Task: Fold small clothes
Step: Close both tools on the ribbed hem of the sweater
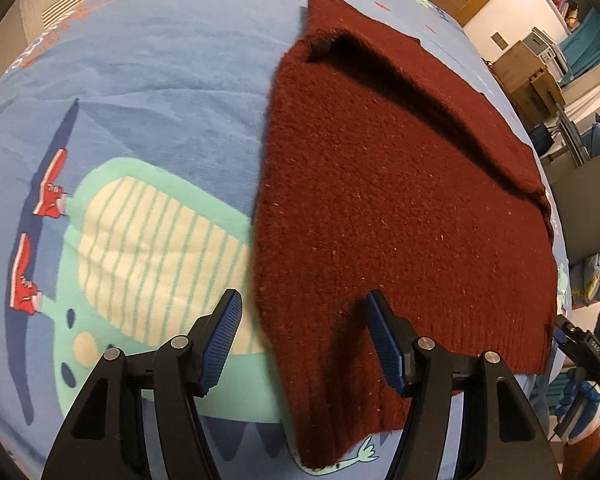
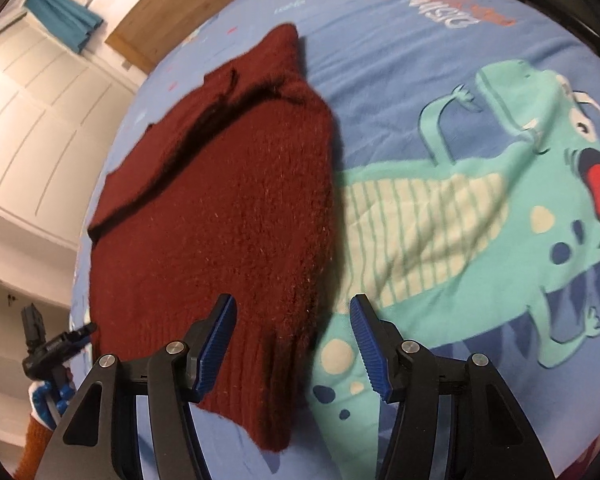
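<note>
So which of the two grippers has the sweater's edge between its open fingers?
Both do: the left gripper and the right gripper each straddle the maroon sweater edge, open.

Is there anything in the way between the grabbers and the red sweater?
Nothing visible. The sweater lies bare on the dinosaur bedsheet, and both the left gripper and the right gripper hang open right over its near edge.

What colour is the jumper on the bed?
The jumper is dark red, a fuzzy knit with ribbing along the hem. It shows best in the left wrist view.
</note>
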The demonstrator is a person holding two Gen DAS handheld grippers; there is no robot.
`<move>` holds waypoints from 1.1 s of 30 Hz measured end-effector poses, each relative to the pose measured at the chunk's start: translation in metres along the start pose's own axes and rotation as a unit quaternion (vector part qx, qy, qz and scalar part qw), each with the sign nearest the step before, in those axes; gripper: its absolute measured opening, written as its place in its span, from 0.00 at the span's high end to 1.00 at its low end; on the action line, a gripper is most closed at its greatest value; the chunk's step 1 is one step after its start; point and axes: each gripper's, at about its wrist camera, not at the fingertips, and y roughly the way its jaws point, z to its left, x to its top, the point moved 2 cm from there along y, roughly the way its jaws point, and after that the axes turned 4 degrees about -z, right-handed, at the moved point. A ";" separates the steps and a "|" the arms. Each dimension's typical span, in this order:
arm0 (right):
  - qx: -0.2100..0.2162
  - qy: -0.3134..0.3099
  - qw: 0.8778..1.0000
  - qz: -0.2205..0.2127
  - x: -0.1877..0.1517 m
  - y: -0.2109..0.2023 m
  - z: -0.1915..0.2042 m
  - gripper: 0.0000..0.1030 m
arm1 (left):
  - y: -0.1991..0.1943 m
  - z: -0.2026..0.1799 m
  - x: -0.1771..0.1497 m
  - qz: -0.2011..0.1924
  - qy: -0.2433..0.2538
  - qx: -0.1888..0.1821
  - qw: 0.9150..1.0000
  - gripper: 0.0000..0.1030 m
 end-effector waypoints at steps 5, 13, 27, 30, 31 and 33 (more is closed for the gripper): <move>0.012 -0.010 1.000 0.014 -0.006 0.010 0.000 0.38 | -0.001 -0.004 -0.004 0.006 0.010 -0.025 1.000 0.41; 0.046 -0.023 0.998 0.031 -0.013 0.015 0.007 0.37 | -0.005 -0.007 -0.020 0.027 0.005 -0.102 0.994 0.41; 0.098 -0.020 0.994 0.052 -0.025 0.025 0.028 0.37 | -0.017 0.017 -0.019 0.035 -0.051 -0.190 0.980 0.42; 0.099 -0.022 0.993 0.054 -0.025 0.026 0.032 0.37 | -0.016 0.027 -0.011 0.026 -0.062 -0.190 0.979 0.47; 0.099 -0.022 0.993 0.055 -0.025 0.027 0.033 0.37 | -0.016 0.031 -0.009 0.024 -0.069 -0.193 0.978 0.49; 0.099 -0.021 0.993 0.055 -0.027 0.026 0.032 0.37 | -0.015 0.032 -0.010 0.022 -0.076 -0.197 0.977 0.51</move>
